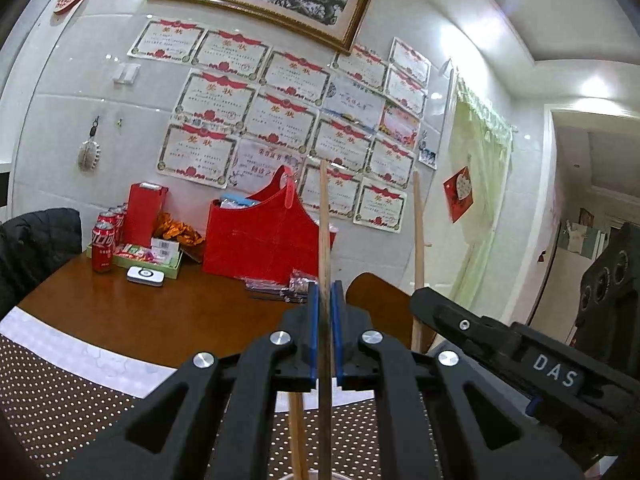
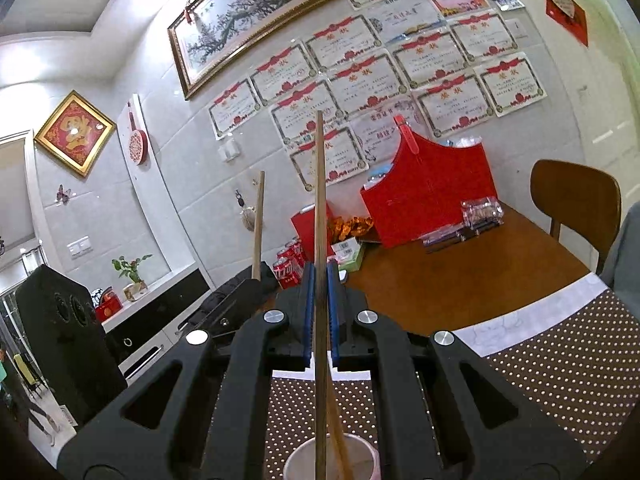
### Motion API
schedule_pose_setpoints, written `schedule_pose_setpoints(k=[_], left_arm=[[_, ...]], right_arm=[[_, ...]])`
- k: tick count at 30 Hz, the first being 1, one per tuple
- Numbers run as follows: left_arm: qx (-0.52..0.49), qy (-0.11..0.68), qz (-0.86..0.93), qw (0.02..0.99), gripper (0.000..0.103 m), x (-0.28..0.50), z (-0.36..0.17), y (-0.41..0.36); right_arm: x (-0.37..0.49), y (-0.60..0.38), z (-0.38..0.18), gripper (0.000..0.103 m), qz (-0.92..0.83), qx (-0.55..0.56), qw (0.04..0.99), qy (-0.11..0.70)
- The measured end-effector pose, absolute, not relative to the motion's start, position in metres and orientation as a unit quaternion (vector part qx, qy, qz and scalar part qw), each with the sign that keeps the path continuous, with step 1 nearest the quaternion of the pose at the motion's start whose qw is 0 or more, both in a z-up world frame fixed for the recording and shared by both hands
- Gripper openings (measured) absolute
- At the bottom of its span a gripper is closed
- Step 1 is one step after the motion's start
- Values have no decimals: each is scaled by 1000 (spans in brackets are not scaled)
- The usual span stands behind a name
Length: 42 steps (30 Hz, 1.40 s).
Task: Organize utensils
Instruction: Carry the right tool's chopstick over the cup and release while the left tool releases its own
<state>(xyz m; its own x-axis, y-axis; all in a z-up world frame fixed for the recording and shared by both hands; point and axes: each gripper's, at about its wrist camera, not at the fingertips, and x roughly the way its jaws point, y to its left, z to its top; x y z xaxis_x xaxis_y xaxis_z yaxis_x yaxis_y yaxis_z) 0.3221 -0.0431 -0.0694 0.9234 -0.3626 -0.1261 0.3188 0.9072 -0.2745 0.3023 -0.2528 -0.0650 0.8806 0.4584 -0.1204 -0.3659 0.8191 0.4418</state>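
Above a dotted mat [image 2: 568,364] at the near edge of a brown table [image 1: 160,312], the left gripper [image 1: 326,332] pinches a chopstick [image 1: 325,240] upright between its blue pads [image 1: 313,332], while the right gripper [image 2: 319,312] clamps a second chopstick [image 2: 319,200] the same way. Each camera catches the other tool beside it: the right gripper's stick rises at the right in the left wrist view, the left one's at the left in the right wrist view. Below the right gripper stands a white cup [image 2: 304,460] on the mat, the lower end of its chopstick over the cup's mouth, another stick leaning inside. Toward the far edge sit a red basket [image 1: 260,236], cola cans [image 1: 104,246] and a chair [image 2: 576,200] at the table's right side.
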Motion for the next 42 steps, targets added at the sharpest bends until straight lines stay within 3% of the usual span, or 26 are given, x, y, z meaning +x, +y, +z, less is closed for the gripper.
schedule_pose_setpoints(k=[29,30,31,32,33,34,35,42], left_arm=[[-123,129,-172,969,9,322,-109,-44],[-120,131,-173,969,14,320,-108,-43],[-115,132,-170,970,32,317,-107,-43],[-110,131,-157,973,37,312,-105,-41],[-113,129,-155,973,44,308,-103,-37],[-114,131,-155,972,60,304,-100,-33],[-114,127,-148,974,68,300,-97,-30],[-86,120,-119,982,76,262,-76,-15]], right_arm=[[306,-241,-109,8,215,182,946,162],[305,-241,-110,11,215,181,945,168],[301,-243,-111,32,212,181,945,173],[298,-246,-111,66,207,184,945,172],[294,-250,-110,80,198,191,947,168],[289,-258,-110,90,190,203,947,159],[285,-263,-109,90,189,211,947,152],[254,-284,-95,97,154,215,953,146]])
